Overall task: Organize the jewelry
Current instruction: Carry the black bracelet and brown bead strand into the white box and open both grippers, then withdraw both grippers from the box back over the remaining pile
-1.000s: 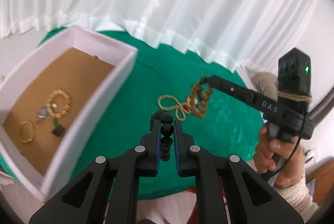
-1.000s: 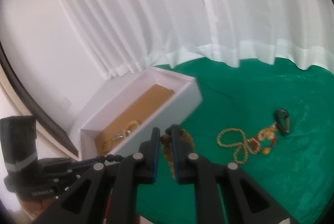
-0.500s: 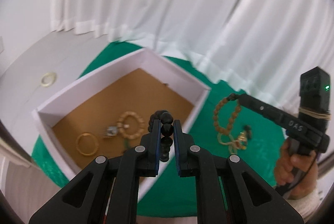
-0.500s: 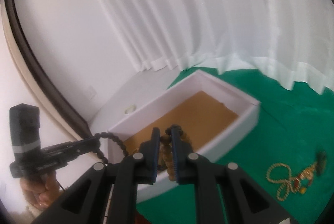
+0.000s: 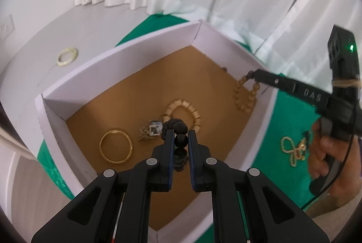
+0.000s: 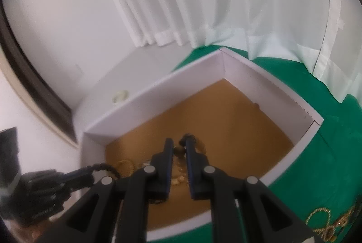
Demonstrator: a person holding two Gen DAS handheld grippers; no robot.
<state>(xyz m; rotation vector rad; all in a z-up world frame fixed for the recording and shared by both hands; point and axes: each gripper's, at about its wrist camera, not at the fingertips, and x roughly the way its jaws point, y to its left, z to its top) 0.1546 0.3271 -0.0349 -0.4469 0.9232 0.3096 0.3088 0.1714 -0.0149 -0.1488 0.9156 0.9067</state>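
Hanging over the white box (image 5: 126,57), we have both loads above its brown floor. Our left gripper (image 5: 179,133) is clenched on the black bead bracelet (image 5: 181,141), directly above the jewelry already inside; our right gripper (image 5: 253,75) pinches the brown bead bracelet (image 5: 243,98), seemingly nearer the right wall. Release lies straight below.

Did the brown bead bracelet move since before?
Yes. The brown bead bracelet, pinched in the right tongs, went from above the green cloth to inside the white box.
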